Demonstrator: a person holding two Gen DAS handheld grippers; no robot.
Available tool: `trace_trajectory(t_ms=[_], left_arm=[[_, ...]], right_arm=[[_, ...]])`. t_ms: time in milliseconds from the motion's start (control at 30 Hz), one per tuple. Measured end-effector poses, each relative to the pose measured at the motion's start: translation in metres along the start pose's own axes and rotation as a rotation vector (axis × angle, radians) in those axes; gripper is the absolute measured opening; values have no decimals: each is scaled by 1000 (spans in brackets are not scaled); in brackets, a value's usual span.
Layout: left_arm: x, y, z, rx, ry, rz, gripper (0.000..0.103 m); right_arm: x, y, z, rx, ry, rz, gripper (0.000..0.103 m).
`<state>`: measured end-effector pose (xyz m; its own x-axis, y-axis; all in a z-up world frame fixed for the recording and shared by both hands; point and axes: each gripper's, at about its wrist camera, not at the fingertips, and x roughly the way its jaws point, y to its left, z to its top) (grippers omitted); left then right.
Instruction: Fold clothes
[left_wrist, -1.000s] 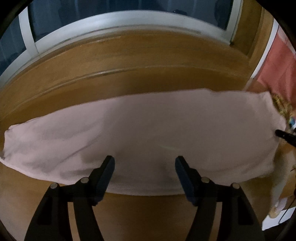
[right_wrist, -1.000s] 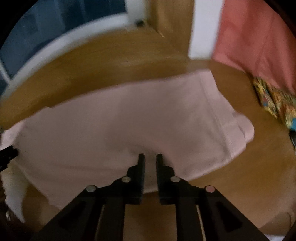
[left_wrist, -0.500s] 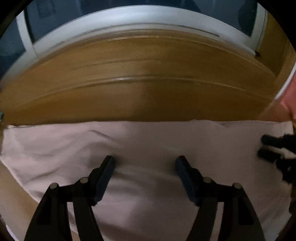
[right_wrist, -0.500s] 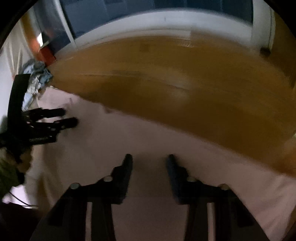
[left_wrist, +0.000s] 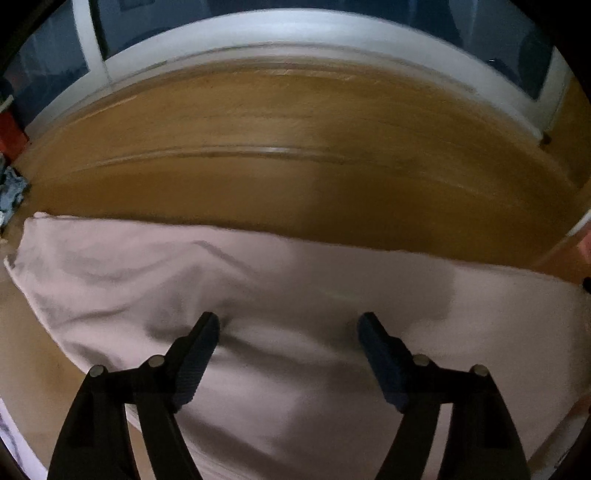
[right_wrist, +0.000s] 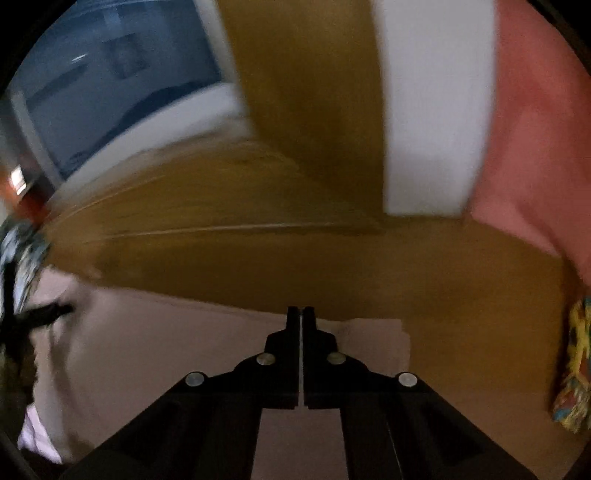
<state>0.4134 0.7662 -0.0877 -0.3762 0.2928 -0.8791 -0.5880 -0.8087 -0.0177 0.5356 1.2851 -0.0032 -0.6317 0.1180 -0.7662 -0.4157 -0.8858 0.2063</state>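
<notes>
Pale pink garment (left_wrist: 295, 295) lay spread on the wooden floor (left_wrist: 280, 184), filling the lower half of the left wrist frame. Left gripper (left_wrist: 288, 328) stood wide, jaws just opening further, released, fingertips resting over the cloth. Right gripper (right_wrist: 301, 314) had just clenched at the garment's far edge at lower centre; cloth between the pads: cannot tell. Patterned fabric (right_wrist: 576, 369) lay at right edge.

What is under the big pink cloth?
The pink cloth lies spread on a brown wooden floor, which shows all around its far edge. Whether anything else lies beneath it cannot be seen, because the cloth covers that part.
</notes>
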Motion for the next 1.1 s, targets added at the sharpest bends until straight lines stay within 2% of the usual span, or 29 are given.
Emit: trace_trajectory(t_ms=[67,133,167,200,233,300,400,500,533,567,667,767,800,833,867,933,1000,1100], left_arm=[[-4,-12,0,13,-12,-24,75],[1,-23,1,27,-7,-4,75],[6,-26,1,29,0,26,75],[10,-27,1,31,3,48,75],[17,-27,3,28,3,62,79],[20,-24,3,6,-2,35,79],[21,-24,3,11,8,35,79],[7,-26,-3,26,24,10,75],[3,-30,-6,35,19,2,75],[-2,-34,-9,44,14,-6,75],[-14,-46,-22,65,11,-52,75],[-21,-62,-37,98,9,-87,75],[-22,-67,-44,119,11,-83,75],[-22,-73,-50,141,13,-77,75],[-18,-76,-54,161,22,-60,75],[-9,-79,-59,173,43,-38,79],[-8,-79,-61,164,36,-48,79],[-5,-76,-60,158,29,-55,79]], right_arm=[[1,7,-3,-52,19,30,9],[15,4,-7,-83,59,-43,9],[22,-4,-10,-75,77,-101,8],[25,-10,-11,-58,76,-119,5],[22,-25,-13,-18,48,-92,3],[16,-45,-14,75,46,-70,0],[-7,-51,-18,86,34,-89,0],[-42,-47,-23,59,15,-131,20],[-57,-46,-30,68,-1,-128,36],[-69,-42,-37,81,-15,-123,46],[-98,-41,-62,97,-19,-106,46],[-92,-28,-83,62,18,-138,43],[-88,-23,-89,48,32,-151,39],[-79,-21,-92,46,58,-163,24],[-70,-20,-95,45,83,-177,13],[-67,-29,-102,60,90,-191,11],[-69,-39,-107,81,76,-195,11],[-76,-44,-104,90,104,-306,12]])
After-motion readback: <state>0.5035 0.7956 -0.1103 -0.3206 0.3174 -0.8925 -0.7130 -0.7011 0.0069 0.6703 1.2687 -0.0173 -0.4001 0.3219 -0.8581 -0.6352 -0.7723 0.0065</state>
